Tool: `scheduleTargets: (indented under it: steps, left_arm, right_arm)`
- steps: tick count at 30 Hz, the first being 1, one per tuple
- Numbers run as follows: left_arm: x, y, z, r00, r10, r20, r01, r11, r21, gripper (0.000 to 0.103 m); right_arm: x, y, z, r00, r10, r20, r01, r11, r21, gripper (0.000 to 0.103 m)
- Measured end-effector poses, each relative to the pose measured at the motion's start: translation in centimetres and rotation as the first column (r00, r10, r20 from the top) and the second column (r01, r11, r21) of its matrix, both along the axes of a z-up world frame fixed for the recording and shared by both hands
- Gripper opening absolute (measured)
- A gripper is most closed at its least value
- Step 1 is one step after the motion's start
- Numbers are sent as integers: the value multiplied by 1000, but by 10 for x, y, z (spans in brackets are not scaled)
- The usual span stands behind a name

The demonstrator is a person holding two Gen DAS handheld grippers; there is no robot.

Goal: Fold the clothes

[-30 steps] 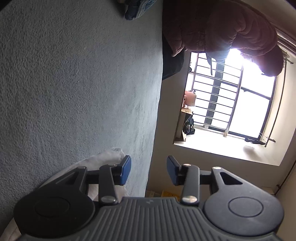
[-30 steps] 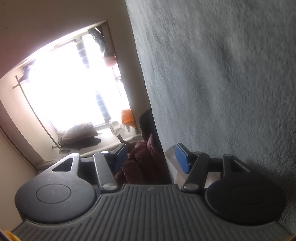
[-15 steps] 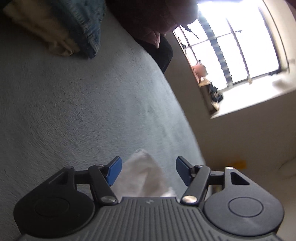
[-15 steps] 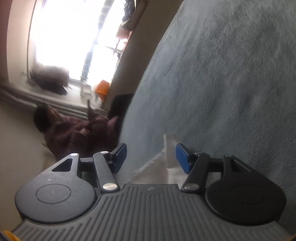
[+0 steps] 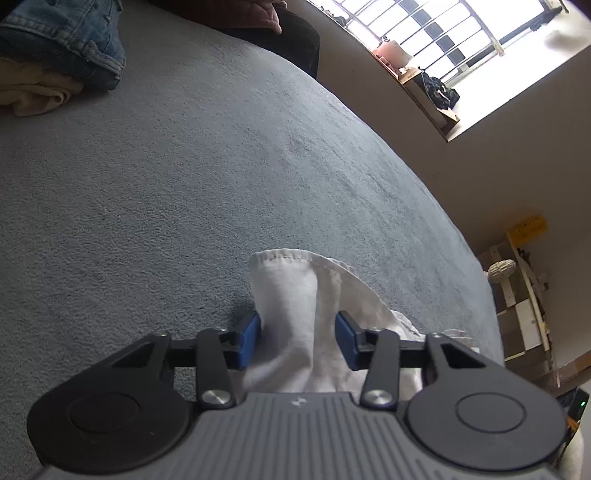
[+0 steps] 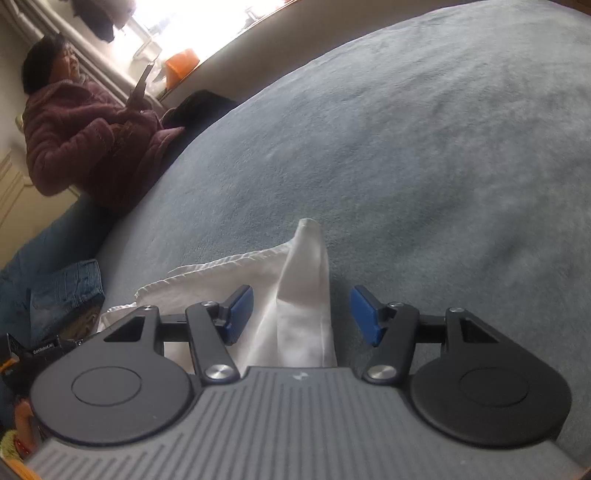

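Left wrist view: one white cloth [image 5: 295, 317] between the fingers of the left gripper [image 5: 298, 338]; jaws closing, both blue pads [image 5: 248, 339] at the cloth's sides, whether they yet press it I cannot tell. The cloth's stitched hem sticks up just past the fingertips. One grey bed cover [image 5: 184, 177] spreads wide and bare ahead; its right edge curves along a beige wall. Far left: one pair of jeans [image 5: 66, 40] lying on one cream garment [image 5: 35, 94], both near the cover's far edge. Far right, one barred window [image 5: 417, 33]; right, one wooden shelf [image 5: 524, 295]. Right wrist view: the same cloth [image 6: 295, 295], one corner peaked upright between the fingers of the right gripper [image 6: 302, 315]; fingers spread, clear gap beside the right pad [image 6: 364, 314], left pad touching or just beside a fold. The cover [image 6: 406, 147] is open ahead and right. Left, jeans [image 6: 66, 291] near the cover's edge; far left, one person [image 6: 85, 140] in a maroon jacket sitting by the window.
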State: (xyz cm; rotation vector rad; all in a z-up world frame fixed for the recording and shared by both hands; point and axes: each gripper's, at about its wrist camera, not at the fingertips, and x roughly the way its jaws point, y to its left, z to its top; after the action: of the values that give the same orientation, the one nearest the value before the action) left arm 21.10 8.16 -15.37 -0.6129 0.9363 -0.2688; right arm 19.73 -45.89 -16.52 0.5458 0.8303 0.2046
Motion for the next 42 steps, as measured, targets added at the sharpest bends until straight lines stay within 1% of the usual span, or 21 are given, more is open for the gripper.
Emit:
scheduleTargets:
  steps: [2, 3, 4, 5, 6, 9, 13, 18, 21, 24, 27, 28, 30, 32, 33, 35, 37, 38, 39, 40, 42]
  left_arm:
    - [-1, -2, 0, 1000, 2, 3, -2, 1000, 20, 31]
    - [-1, -2, 0, 1000, 5, 4, -6, 1000, 28, 23]
    - [-2, -1, 0, 1000, 11, 7, -12, 999, 34, 18]
    - [-3, 0, 0, 1000, 18, 11, -19, 999, 37, 17]
    - [-5, 1, 1, 1000, 25, 16, -25, 999, 40, 14]
    - [-12, 6, 3, 998, 44, 36, -46, 998, 41, 9]
    - [-19, 13, 4, 996, 70, 63, -71, 997, 15, 9]
    - [-27, 20, 2, 991, 96, 91, -97, 995, 3, 9]
    - [-38, 27, 2, 988, 111, 107, -111, 994, -9, 9]
    - [-30, 15, 3, 990, 102, 101, -102, 995, -7, 9]
    - [-29, 16, 4, 988, 119, 93, -119, 993, -10, 27]
    - [-31, 18, 5, 987, 131, 97, -131, 991, -12, 32]
    - [-37, 24, 12, 983, 146, 114, -145, 989, -9, 36]
    - [-43, 30, 23, 982, 136, 128, -137, 991, 0, 40]
    - [-43, 29, 29, 984, 121, 134, -124, 992, 12, 43]
    - [-55, 32, 41, 988, 74, 132, -83, 995, 61, 48]
    - [-70, 38, 48, 993, 29, 112, -42, 993, 114, 55]
    - [-78, 41, 48, 996, 12, 88, -23, 991, 133, 55]
    - [-87, 44, 47, 998, 1, 64, -10, 990, 140, 58]
    - [-97, 49, 45, 999, -8, 42, 2, 990, 143, 60]
    - [-111, 57, 36, 1000, -14, 16, 11, 990, 142, 63]
  right_arm:
    - [7, 4, -3, 1000, 11, 0, -11, 1000, -12, 57]
    - [9, 5, -6, 1000, 16, -2, -16, 1000, -9, 50]
    - [10, 6, -9, 1000, 20, -3, -20, 1000, -3, 30]
    - [10, 6, -11, 1000, 23, -3, -23, 1000, 6, 18]
    - [9, 6, -13, 1000, 15, 2, -15, 1000, 19, 7]
    - [-4, -1, -11, 997, -54, 58, 50, 997, 63, 2]
    - [-25, -15, -12, 984, -149, 103, 138, 985, 105, 1]
    - [-31, -27, -25, 972, -220, 81, 211, 972, 102, 1]
    - [-33, -33, -29, 959, -268, 90, 259, 960, 103, 1]
    - [-36, -36, -32, 950, -297, 94, 290, 953, 87, 0]
    - [-37, -38, -32, 947, -306, 94, 303, 952, 44, 1]
    - [-38, -38, -31, 943, -318, 97, 316, 948, 32, 3]
    - [-43, -39, -23, 933, -337, 126, 338, 941, 17, 4]
    - [-48, -36, -11, 927, -329, 180, 336, 942, -7, 4]
    - [-50, -33, -4, 932, -301, 203, 312, 950, -24, 4]
    - [-52, -21, 10, 949, -212, 235, 232, 971, -62, 5]
    - [-56, -8, 22, 963, -117, 244, 142, 986, -89, 5]
    - [-59, -3, 26, 967, -83, 241, 107, 990, -88, 7]
    - [-61, 0, 30, 971, -64, 232, 84, 993, -77, 12]
    - [-65, 1, 30, 975, -59, 216, 74, 996, -59, 19]
    - [-72, 1, 28, 982, -63, 178, 66, 998, -13, 24]
